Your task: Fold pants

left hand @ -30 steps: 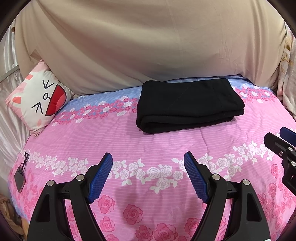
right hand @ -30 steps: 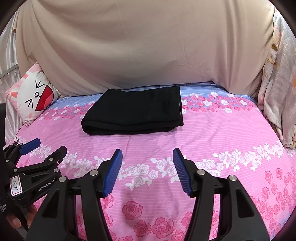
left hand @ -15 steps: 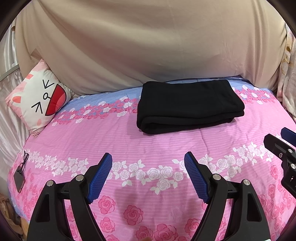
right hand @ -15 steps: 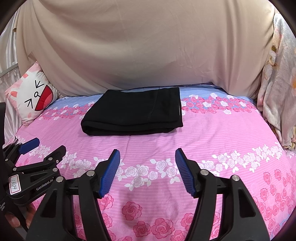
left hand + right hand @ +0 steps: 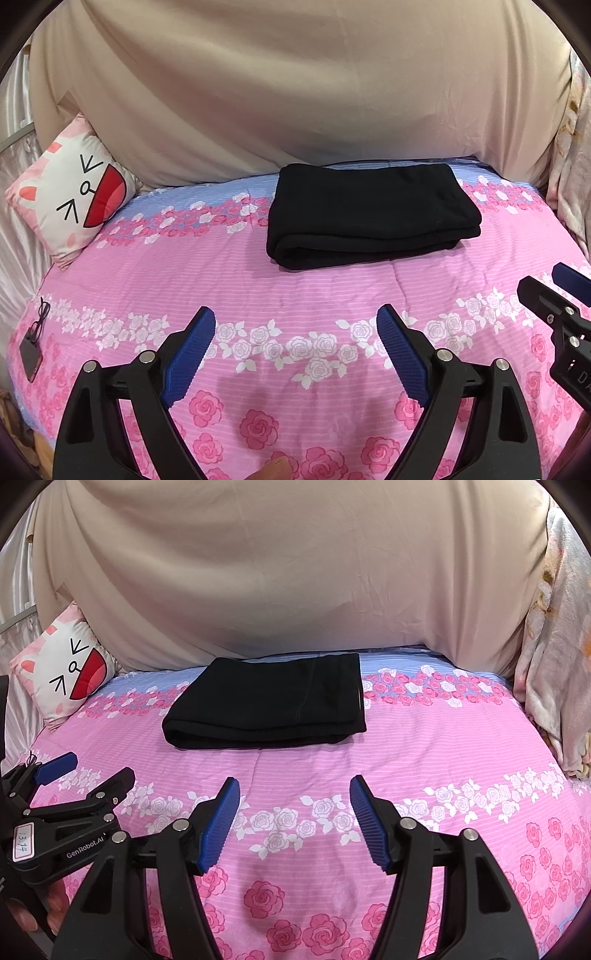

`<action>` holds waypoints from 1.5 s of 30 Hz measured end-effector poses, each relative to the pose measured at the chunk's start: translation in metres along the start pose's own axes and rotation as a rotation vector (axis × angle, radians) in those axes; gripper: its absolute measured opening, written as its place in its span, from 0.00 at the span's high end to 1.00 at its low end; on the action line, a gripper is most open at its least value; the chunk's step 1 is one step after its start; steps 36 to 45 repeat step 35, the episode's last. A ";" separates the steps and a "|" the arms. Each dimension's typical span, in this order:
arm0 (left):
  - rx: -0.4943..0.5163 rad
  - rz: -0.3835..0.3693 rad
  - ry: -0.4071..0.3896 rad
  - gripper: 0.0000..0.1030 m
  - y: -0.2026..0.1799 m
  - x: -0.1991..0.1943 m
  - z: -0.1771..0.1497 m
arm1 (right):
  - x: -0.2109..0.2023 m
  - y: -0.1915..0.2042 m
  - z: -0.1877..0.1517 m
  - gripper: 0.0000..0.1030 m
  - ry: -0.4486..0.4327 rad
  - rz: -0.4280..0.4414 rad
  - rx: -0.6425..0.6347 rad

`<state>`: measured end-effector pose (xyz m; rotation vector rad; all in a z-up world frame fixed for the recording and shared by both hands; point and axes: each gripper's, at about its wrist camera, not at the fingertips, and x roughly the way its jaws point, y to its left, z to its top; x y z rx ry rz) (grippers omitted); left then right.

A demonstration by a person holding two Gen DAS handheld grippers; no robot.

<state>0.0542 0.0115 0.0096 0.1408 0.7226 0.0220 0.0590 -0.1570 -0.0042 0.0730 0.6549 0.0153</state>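
Left wrist view: soft black pants (image 5: 373, 214) folded rectangular on rose-print bedspread (image 5: 258, 295); ribbed blue fingers (image 5: 190, 354) apart, widening, gripping nothing.

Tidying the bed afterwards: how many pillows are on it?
1. The white-and-pink square cartoon-face pillow leans at the far left corner of the pink floral bedspread; others may hide under the beige sheet.

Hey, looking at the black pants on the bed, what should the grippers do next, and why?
Probably just draw both back and stop. The black pants already lie in a compact folded stack on the floral bedspread, and the left gripper, jaws opening, and right gripper hold nothing, well short of them.
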 end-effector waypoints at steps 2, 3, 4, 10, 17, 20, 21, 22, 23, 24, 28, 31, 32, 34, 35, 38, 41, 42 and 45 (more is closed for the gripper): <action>0.012 0.014 -0.009 0.16 -0.002 -0.001 0.000 | 0.001 -0.001 0.000 0.42 0.001 0.004 -0.001; 0.019 0.018 -0.013 0.16 -0.003 -0.001 0.000 | 0.001 -0.001 0.000 0.42 0.000 0.001 0.001; 0.027 0.013 -0.015 0.16 -0.005 -0.001 0.001 | 0.000 0.000 0.000 0.42 0.001 0.001 0.002; 0.028 0.002 -0.012 0.16 -0.008 -0.002 0.002 | 0.000 -0.002 0.000 0.42 0.003 0.003 0.000; 0.024 0.009 -0.015 0.16 -0.008 -0.002 0.002 | 0.001 -0.003 0.000 0.42 0.003 0.000 0.002; 0.008 0.018 -0.029 0.16 -0.007 -0.004 0.000 | 0.001 -0.003 -0.001 0.42 0.004 0.001 0.004; 0.001 0.020 -0.039 0.16 -0.007 -0.006 0.000 | 0.001 -0.003 -0.001 0.42 0.005 0.002 0.002; -0.006 0.022 -0.052 0.16 -0.007 -0.008 -0.001 | 0.001 -0.003 -0.001 0.42 0.005 0.000 0.002; -0.012 0.016 -0.063 0.16 -0.007 -0.009 -0.001 | 0.001 -0.003 -0.001 0.42 0.005 0.002 0.003; -0.014 0.015 -0.064 0.16 -0.007 -0.009 0.000 | 0.001 -0.003 -0.001 0.42 0.006 0.003 0.003; -0.002 0.010 -0.068 0.16 -0.009 -0.011 0.000 | 0.002 -0.004 -0.001 0.42 0.007 0.003 0.003; 0.009 -0.015 -0.013 0.18 -0.009 -0.007 0.002 | 0.001 -0.004 -0.001 0.41 0.007 0.003 0.003; 0.009 -0.024 -0.011 0.18 -0.009 -0.007 0.002 | 0.001 -0.004 -0.001 0.41 0.006 0.002 0.004; -0.003 -0.025 -0.006 0.18 -0.008 -0.007 0.000 | 0.001 -0.004 -0.001 0.41 0.003 -0.001 0.006; -0.004 -0.026 0.001 0.18 -0.008 -0.006 -0.001 | 0.000 -0.004 -0.002 0.41 0.002 -0.001 0.009; -0.004 -0.026 0.001 0.18 -0.008 -0.006 -0.001 | 0.000 -0.004 -0.002 0.41 0.002 -0.001 0.009; -0.004 -0.026 0.001 0.18 -0.008 -0.006 -0.001 | 0.000 -0.004 -0.002 0.41 0.002 -0.001 0.009; -0.004 -0.026 0.001 0.18 -0.008 -0.006 -0.001 | 0.000 -0.004 -0.002 0.41 0.002 -0.001 0.009; -0.004 -0.026 0.001 0.18 -0.008 -0.006 -0.001 | 0.000 -0.004 -0.002 0.41 0.002 -0.001 0.009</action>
